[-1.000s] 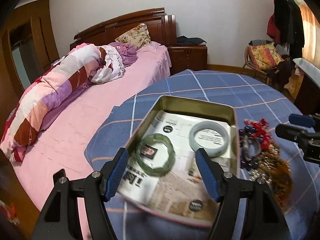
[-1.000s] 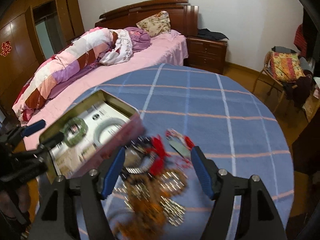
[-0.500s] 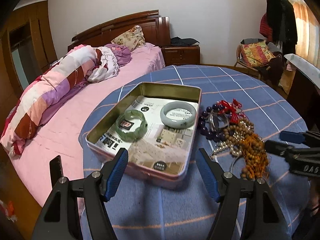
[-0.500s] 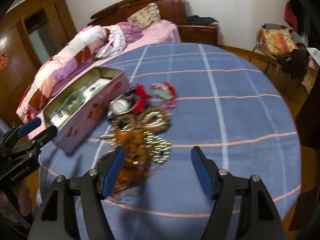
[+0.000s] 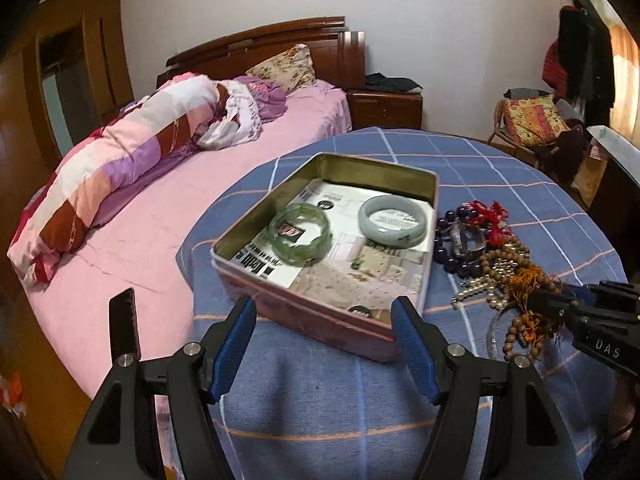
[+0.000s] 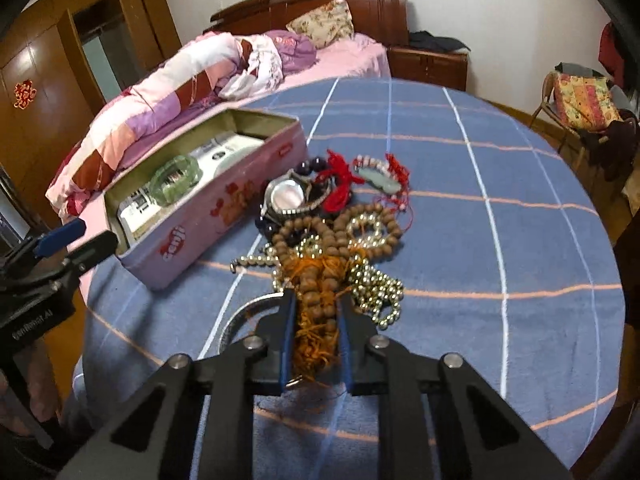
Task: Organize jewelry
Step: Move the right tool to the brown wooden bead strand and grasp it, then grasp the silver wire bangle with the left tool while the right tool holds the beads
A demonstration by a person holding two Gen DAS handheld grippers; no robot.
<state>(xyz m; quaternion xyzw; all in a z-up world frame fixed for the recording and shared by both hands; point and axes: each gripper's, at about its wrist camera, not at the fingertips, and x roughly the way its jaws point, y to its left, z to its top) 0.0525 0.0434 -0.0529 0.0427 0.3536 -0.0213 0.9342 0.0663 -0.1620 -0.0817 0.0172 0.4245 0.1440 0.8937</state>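
An open pink tin (image 5: 320,332) (image 6: 208,232) lined with printed paper sits on the blue checked tablecloth. In it lie a green bangle (image 5: 301,258) (image 6: 168,198) and a pale grey bangle (image 5: 392,242). To the tin's right is a tangled jewelry pile (image 5: 480,248) of dark beads, red cord, a watch (image 6: 288,196) and silver chains. My right gripper (image 6: 316,298) (image 5: 536,300) is closing, its pads pressing a wooden bead strand with an orange tassel (image 6: 320,292) at the pile's near end. My left gripper (image 5: 322,308) (image 6: 96,234) hovers open before the tin's near wall, holding nothing.
A silver ring-shaped bangle (image 6: 240,312) lies half under the right gripper. A bed with pink sheets (image 5: 140,240) runs along the table's left edge. A dark flat slab (image 5: 124,328) stands near the left fingers. A chair with a cushion (image 5: 532,120) stands at the far right.
The right gripper came down onto the near end of the pile and its jaws drew in around the wooden beads. The left gripper drew back from over the tin to in front of it.
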